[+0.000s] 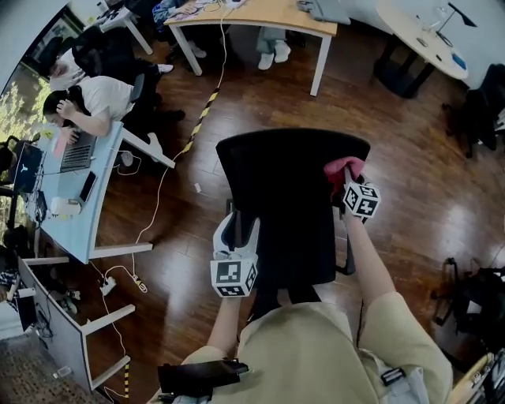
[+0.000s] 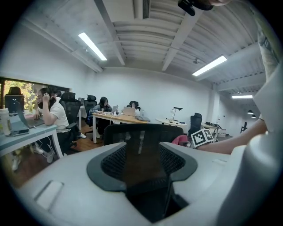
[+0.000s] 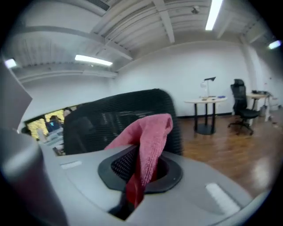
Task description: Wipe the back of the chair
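Observation:
The black mesh chair back (image 1: 288, 205) stands right in front of me. My right gripper (image 1: 347, 175) is at its upper right edge, shut on a pink cloth (image 1: 344, 166) that lies against the rim. In the right gripper view the cloth (image 3: 148, 141) sticks up from between the jaws of the right gripper (image 3: 137, 176), and the chair back (image 3: 101, 121) is just behind it. My left gripper (image 1: 235, 225) is beside the chair's left edge. In the left gripper view the left gripper (image 2: 140, 176) stands open and holds nothing, with the chair back (image 2: 146, 131) ahead and the cloth (image 2: 180, 140) at its right.
Two people sit at a light-blue desk (image 1: 79, 189) on the left. A wooden desk (image 1: 260, 16) stands at the far side, a round table (image 1: 418, 39) at far right. A power strip and cable (image 1: 118, 280) lie on the wood floor. Black bags (image 1: 473, 292) stand at right.

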Available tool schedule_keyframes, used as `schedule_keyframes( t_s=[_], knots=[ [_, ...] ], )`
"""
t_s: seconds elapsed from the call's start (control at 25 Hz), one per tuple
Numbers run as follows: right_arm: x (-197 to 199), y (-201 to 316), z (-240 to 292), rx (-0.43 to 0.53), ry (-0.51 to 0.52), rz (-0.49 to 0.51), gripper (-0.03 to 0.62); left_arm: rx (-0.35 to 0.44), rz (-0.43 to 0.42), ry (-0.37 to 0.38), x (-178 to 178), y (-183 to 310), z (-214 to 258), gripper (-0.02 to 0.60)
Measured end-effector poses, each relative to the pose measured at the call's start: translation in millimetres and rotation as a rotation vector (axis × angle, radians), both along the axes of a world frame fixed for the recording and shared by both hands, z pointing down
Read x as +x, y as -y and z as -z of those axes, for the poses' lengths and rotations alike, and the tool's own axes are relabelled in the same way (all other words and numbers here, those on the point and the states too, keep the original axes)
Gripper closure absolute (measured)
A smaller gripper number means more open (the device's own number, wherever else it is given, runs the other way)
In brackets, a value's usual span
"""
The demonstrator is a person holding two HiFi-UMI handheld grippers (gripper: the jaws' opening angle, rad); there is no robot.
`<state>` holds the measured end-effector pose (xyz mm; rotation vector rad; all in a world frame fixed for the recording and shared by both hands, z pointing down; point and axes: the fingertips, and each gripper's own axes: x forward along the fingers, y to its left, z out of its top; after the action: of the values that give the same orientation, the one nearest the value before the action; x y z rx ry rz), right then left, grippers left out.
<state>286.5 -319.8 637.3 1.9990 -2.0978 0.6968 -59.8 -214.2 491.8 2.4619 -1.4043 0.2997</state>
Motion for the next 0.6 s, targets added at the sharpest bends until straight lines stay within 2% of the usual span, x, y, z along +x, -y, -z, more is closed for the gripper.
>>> schedule_keyframes(
  t_s=[0.12, 0.32, 0.36, 0.44, 0.52, 0.6],
  knots=[
    [-102, 13, -11, -0.01, 0.077, 0.244, 0.574, -0.005, 0.035, 0.003, -14, -4, -1, 0.373],
    [-321, 26, -12, 0.023, 0.136, 0.698, 0.574, -0.033, 0.057, 0.036, -35, -14, -7, 0.373],
    [-354, 32, -9, 0.032, 0.155, 0.738, 0.574, -0.036, 0.057, 0.046, -38, -16, -8, 0.373],
    [-392, 49, -9, 0.024, 0.199, 0.729, 0.574, -0.045, 0.07, 0.059, -47, -20, -9, 0.373],
    [-399, 64, -15, 0.003, 0.229, 0.674, 0.574, -0.055, 0.084, 0.065, -57, -22, -12, 0.373],
    [-384, 69, -20, 0.002, 0.234, 0.658, 0.574, -0.064, 0.085, 0.064, -62, -22, -17, 0.373]
  ],
)
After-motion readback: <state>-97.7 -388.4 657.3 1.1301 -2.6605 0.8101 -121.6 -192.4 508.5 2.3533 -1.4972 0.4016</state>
